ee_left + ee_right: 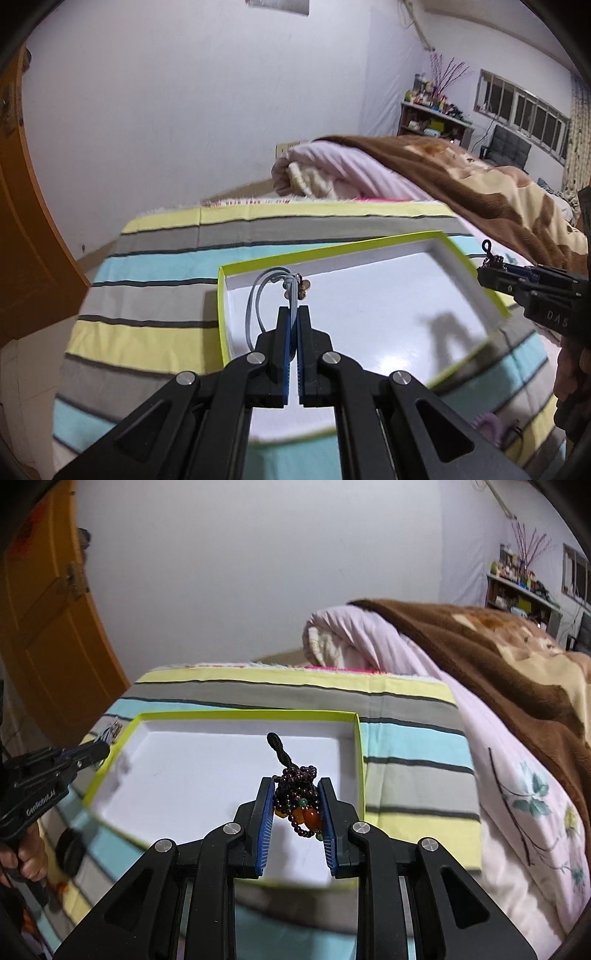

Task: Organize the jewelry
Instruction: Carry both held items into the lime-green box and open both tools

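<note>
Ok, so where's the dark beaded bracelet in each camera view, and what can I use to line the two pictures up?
Left wrist view: the beaded bracelet is at the far right edge, bunched at the tip of the right claw, level with the box's far right corner.
Right wrist view: the bracelet is at centre, clamped between the right claw's blue pads.
Shared landmark: the white box with a lime-green rim on the striped sheet.

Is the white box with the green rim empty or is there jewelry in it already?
Empty. The white box with the green rim shows only bare white floor and shadows in both views; both jewelry pieces are clamped in hand-held grippers above it.
</note>
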The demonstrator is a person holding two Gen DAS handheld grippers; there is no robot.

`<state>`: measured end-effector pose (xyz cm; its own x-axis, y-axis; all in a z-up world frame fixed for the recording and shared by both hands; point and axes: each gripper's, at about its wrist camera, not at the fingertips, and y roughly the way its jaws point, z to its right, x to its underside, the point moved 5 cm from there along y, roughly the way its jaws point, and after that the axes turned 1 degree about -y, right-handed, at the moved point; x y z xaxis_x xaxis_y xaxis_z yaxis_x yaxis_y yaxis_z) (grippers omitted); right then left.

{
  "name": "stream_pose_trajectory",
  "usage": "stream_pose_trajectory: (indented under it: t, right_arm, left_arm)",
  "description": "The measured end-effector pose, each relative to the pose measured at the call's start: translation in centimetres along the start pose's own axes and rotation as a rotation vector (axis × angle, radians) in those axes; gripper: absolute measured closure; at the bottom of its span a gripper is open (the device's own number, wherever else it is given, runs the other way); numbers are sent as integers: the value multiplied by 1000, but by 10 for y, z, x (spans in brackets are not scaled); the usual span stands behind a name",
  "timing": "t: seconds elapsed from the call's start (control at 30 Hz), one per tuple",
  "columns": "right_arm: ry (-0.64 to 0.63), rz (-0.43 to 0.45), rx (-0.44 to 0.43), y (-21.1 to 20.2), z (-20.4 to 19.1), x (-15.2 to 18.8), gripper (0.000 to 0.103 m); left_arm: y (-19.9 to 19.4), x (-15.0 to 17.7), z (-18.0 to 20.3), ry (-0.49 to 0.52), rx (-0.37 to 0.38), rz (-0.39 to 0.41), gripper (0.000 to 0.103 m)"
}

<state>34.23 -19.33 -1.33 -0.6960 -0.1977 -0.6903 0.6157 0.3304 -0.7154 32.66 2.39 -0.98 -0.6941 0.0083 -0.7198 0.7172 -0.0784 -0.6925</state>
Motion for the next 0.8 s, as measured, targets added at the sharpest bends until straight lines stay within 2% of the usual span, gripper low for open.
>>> stream_pose_trajectory:
  t: [0.23, 0.3, 0.43, 0.57, 0.67, 0.7, 0.8]
  right_arm:
    - [19, -63, 10, 46, 13, -8, 79]
    - [23, -66, 4, 52, 14, -10, 79]
    - [32, -75, -2, 56, 10, -10, 77]
    - [17, -66, 3, 55, 5, -9, 68]
    - [23, -52, 7, 48, 5, -9, 66]
    - [26, -42, 7, 42, 5, -9, 66]
    - [27, -14, 3, 26, 4, -9, 65]
  left_arm:
    - [45, -2, -12, 2, -40, -77, 100]
    - [52, -3, -14, -19, -15, -105, 100]
    - [60, -7, -18, -16, -34, -121, 100]
    - [68, -7, -22, -24, -35, -146, 100]
    - [67, -7, -19, -11, -31, -144, 99]
    - [65, -7, -19, -7, -31, -139, 98]
    - [57, -5, -18, -22, -5, -131, 84]
